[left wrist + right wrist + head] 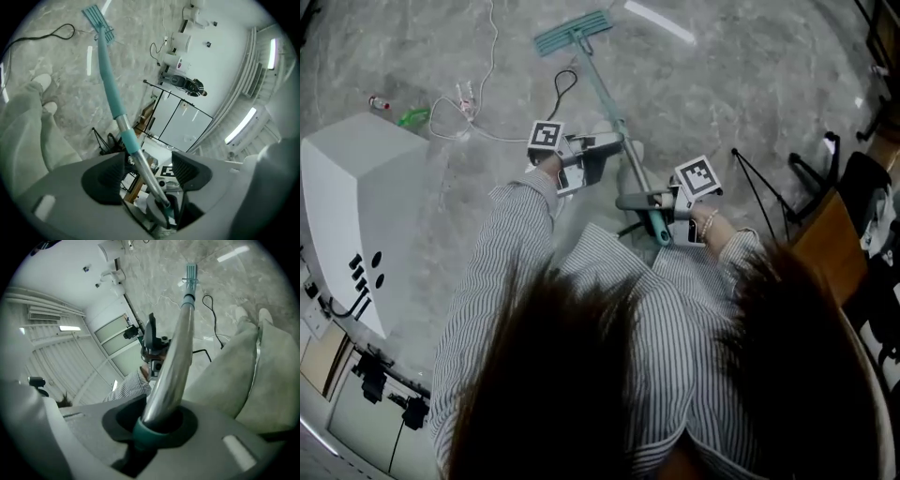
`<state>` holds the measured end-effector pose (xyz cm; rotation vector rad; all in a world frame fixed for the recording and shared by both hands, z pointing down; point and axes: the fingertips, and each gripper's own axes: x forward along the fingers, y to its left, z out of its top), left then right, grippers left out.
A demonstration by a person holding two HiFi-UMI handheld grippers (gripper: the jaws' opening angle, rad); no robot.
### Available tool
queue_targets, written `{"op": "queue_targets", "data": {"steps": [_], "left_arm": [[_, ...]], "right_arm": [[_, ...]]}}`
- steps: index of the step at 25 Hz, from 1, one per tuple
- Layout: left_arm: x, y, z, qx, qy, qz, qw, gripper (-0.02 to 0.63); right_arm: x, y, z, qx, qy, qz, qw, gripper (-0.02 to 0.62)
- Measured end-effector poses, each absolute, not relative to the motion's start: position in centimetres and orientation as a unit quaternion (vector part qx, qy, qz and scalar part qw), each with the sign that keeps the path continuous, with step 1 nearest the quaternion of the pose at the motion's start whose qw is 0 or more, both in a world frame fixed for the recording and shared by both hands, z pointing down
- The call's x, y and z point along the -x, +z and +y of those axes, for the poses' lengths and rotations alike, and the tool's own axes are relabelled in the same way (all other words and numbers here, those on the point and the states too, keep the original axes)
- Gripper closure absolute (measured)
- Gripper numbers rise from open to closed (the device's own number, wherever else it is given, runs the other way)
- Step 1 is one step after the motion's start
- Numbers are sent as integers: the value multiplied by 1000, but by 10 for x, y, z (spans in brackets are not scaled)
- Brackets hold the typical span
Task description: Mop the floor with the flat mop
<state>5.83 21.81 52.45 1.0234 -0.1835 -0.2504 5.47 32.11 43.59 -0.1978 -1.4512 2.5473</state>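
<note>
— What do we have around us in this room?
— We stand on a grey marbled floor [750, 84], and a long lamp is reflected in it. At our left is a white cabinet [356, 216]. Near it, a white cable [494, 37] and a black cable [557, 94] lie on the floor.
— And higher up?
— We see a white wall [220, 42], pale panels in dark frames [183, 117] and bright strip lights [241, 124].
</note>
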Motion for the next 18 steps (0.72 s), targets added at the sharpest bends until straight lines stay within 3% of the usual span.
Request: {"op": "queue_targets", "data": {"steps": [1,7,8,9,18], "left_arm": [[-57,529,221,-493,-110,-91,859,283],[-105,535,216,-476,-148,-69,864,283],[-111,535,211,-472,-167,-72,862,397],[-113,535,206,-470,-186,-78,859,469],[-106,542,166,-478,-241,-94,839,477]], "right_arm": [[-55,433,319,70,860,-497,98,537],[-57,426,310,76,864,-492,71,526],[-57,427,309,74,867,-488,71,526],[-56,429,309,73,869,-484,73,535],[-56,439,279,71,870,-475,111,555]]}}
